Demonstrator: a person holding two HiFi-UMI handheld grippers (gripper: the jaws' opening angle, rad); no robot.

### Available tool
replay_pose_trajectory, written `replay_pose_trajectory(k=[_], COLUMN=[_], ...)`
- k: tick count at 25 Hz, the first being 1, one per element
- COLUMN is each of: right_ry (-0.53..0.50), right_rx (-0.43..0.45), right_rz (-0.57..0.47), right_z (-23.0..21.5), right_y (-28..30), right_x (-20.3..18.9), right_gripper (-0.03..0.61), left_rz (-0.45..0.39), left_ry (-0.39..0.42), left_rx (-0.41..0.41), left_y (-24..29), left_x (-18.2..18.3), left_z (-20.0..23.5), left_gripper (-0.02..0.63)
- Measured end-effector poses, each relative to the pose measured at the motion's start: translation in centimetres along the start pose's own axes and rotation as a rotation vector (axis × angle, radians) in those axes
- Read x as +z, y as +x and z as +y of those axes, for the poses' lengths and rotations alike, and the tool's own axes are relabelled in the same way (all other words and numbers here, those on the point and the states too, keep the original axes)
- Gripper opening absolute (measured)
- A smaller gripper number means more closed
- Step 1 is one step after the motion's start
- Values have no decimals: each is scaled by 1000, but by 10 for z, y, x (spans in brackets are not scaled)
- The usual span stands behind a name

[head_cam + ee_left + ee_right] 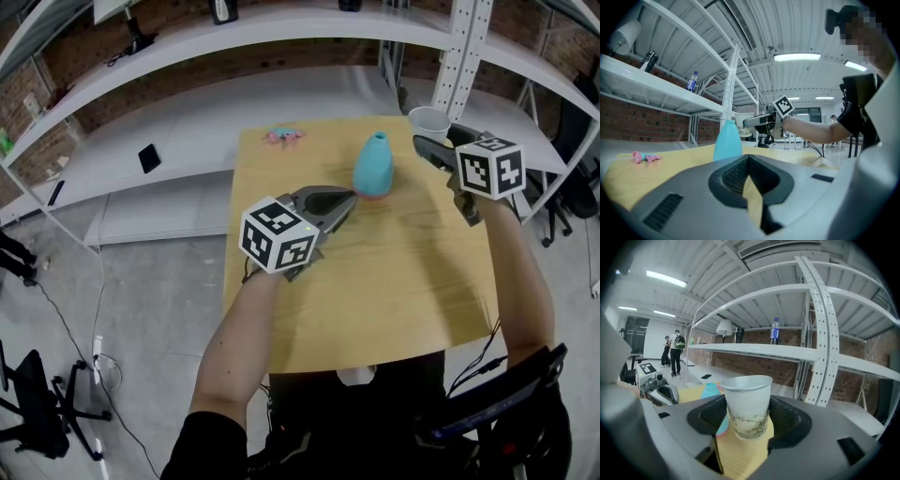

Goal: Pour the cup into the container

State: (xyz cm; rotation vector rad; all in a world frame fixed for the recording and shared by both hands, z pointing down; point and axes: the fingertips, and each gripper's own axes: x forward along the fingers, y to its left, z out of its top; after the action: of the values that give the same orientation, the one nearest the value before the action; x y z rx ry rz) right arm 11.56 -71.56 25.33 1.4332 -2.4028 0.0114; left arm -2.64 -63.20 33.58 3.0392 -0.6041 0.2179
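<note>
A tall light-blue container (374, 165) with a narrow mouth stands upright at the back of the wooden table (375, 300). My left gripper (345, 199) rests just left of its base, jaws shut and nothing between them; the container (727, 141) rises right behind the jaws' tips (749, 161). My right gripper (433, 139) hovers at the table's back right corner, shut on a white paper cup (429, 121). The cup (748, 405) with a bamboo print stays upright between the jaws (747, 420). Its contents are hidden. The container (711, 391) shows to the cup's left.
A small pink and blue object (282, 137) lies at the table's back left. White shelving (281, 37) curves behind the table, with a steel post (463, 52) near the cup. A black phone (148, 157) lies on the lower shelf. Two people (671, 352) stand far off.
</note>
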Motion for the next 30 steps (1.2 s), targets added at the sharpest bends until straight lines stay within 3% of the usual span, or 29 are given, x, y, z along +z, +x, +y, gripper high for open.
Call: replay_pose_trajectory(k=[9,25,30], right_ry=[187,288,261], right_rx=[-61,-107,-93], right_rz=[15,52,46], right_z=[-35,-64,-61], right_y=[-1,-8,-8], right_x=[-64,-115,-119], right_gripper=[285,285,287], left_rz=[1,1,0], left_ry=[2,2,3], left_rx=[2,4,4], left_y=[-2,-3,-2], left_x=[-2,0,-1], left_z=[-1,0,0], left_gripper=[2,2,2])
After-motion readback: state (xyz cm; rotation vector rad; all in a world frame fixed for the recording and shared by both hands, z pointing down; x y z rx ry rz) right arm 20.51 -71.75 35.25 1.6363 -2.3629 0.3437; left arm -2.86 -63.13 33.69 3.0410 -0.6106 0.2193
